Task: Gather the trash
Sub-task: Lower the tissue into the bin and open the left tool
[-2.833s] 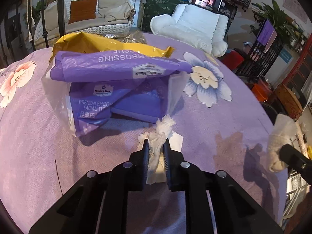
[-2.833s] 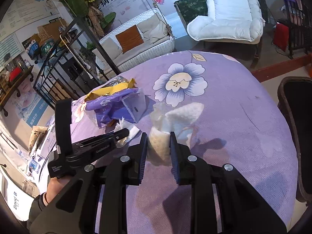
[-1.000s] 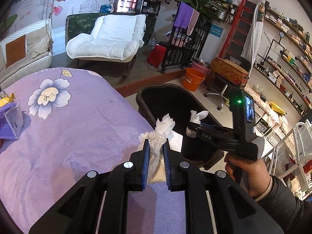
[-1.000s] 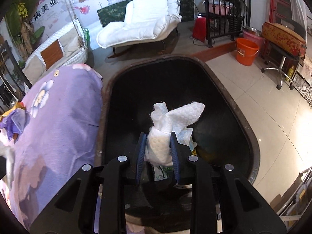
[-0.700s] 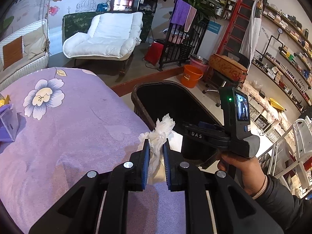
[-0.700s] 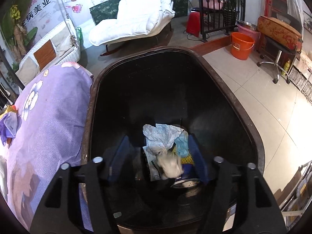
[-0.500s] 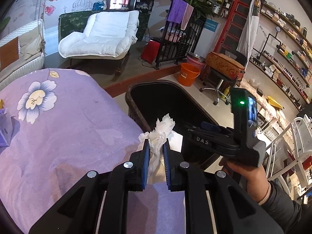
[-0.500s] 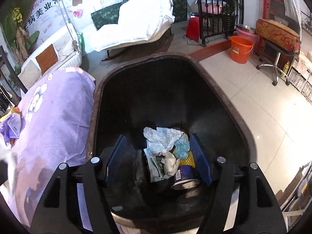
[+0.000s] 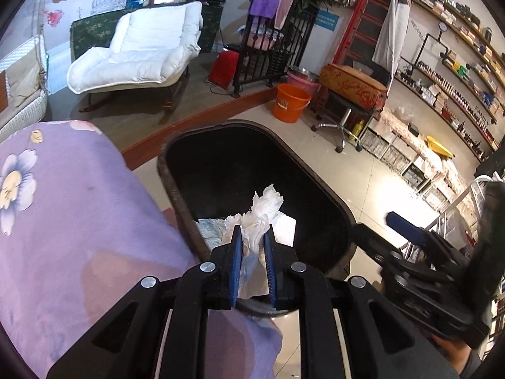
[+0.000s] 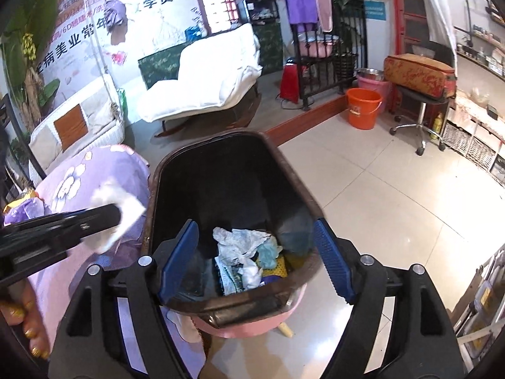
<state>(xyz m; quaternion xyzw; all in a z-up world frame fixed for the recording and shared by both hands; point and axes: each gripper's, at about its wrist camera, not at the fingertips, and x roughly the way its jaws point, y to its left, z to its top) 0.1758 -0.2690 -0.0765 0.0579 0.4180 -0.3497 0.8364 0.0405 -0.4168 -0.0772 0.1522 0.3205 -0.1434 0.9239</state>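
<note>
My left gripper [image 9: 253,246] pinches a crumpled white tissue [image 9: 260,218] between its blue pads, and the tissue pokes up past the fingertips over the near rim of the black trash bin [image 9: 176,189]. My right gripper [image 10: 255,252] is spread wide and holds nothing; below and ahead of it, wadded paper and wrappers [image 10: 246,252] lie at the bin's bottom. The purple flowered tablecloth [image 9: 63,214] lies to the left of both tools, touching the bin's edge. Beyond the bin stand an orange bucket [image 10: 363,107] and a white lounge chair [image 9: 135,53].
</note>
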